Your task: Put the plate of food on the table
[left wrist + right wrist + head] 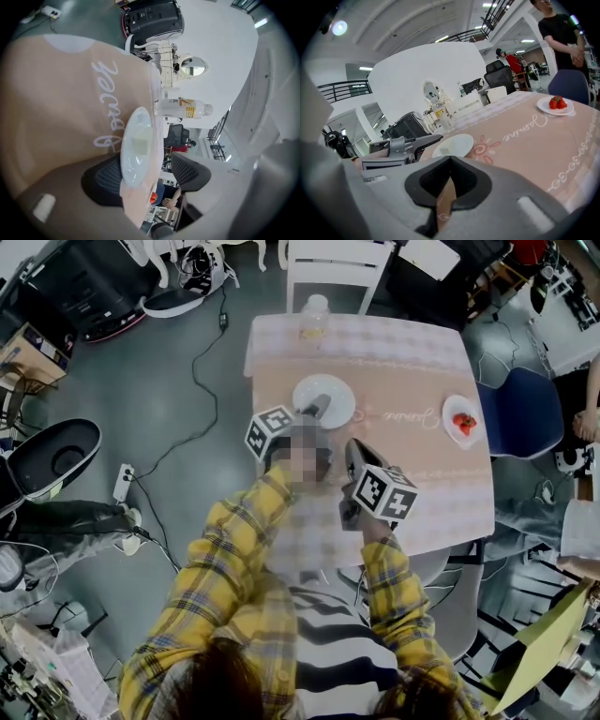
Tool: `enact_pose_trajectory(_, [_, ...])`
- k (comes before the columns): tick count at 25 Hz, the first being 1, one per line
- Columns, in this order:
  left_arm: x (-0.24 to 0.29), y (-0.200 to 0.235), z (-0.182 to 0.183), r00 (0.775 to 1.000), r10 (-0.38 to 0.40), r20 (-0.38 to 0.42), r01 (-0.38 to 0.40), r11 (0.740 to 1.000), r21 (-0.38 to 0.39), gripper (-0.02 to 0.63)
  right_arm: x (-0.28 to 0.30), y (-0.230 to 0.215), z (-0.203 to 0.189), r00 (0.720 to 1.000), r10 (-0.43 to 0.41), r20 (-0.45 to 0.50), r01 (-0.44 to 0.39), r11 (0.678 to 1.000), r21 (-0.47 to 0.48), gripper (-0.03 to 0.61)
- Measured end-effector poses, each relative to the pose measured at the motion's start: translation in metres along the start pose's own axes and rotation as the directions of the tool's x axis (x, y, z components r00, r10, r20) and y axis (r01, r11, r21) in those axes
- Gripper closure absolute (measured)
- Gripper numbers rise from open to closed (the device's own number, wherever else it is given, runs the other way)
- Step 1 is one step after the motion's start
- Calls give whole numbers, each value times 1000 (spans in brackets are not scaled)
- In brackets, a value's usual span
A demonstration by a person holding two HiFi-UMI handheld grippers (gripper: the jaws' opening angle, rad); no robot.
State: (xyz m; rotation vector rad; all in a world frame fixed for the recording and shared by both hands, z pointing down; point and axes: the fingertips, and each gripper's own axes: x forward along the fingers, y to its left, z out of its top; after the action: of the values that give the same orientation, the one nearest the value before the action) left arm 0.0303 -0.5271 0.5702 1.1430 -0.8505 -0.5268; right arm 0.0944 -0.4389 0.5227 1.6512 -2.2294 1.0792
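Observation:
A white plate (325,397) with a pale flat piece of food rests on the pink tablecloth (412,474) near the table's middle. My left gripper (315,410) is at the plate's near rim. In the left gripper view the plate (136,145) stands between the two dark pads (107,180), which sit wide apart without pressing on it, so this gripper (147,174) is open. My right gripper (354,457) hovers over the cloth to the plate's right, shut and empty. In the right gripper view its jaws (450,161) meet, with the plate (453,145) and left gripper (405,143) beyond.
A small plate of red food (464,420) sits near the table's right edge. A clear bottle (314,319) stands at the far edge. A blue chair (520,411) is to the right, a white chair (337,268) behind. Cables and gear cover the floor at left.

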Motion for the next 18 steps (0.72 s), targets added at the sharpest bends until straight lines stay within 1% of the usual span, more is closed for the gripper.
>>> enact_pose_trajectory(2, [-4,6,-1,998,60,-13,-59,997,39,308,0,0,0,1000,0,0,0,1000,-1,581])
enact_pose_trajectory(4, [-7,10,-2,993,118,-24,-116,989,87,301,-1,0,1,1000,3,3,-3,1000,1,581])
enact_pose_trajectory(6, [-9,9,-5,986,162,-42,-153,976,157,254,-1,2,2,1000,11,6,-11,1000,3,581])
enact_pose_trajectory(9, [-15,8,-10,977,203,-68,-181,955,237,228,-2,6,2,1000,19,6,-19,1000,-1,581])
enact_pose_trajectory(12, [-25,9,-16,977,199,-77,-174,952,252,240,-2,8,2,1000,20,5,-19,1000,-6,581])
enact_pose_trajectory(14, [-32,10,-22,981,176,-82,-151,956,253,281,-2,8,1,1000,21,5,-21,1000,-9,581])
enact_pose_trajectory(16, [-40,10,-27,985,149,-81,-122,953,277,371,-2,9,-1,1000,20,3,-20,1000,-12,581])
enact_pose_trajectory(18, [-48,10,-31,989,127,-79,-95,942,323,492,-3,9,-2,1000,20,0,-20,1000,-14,581])
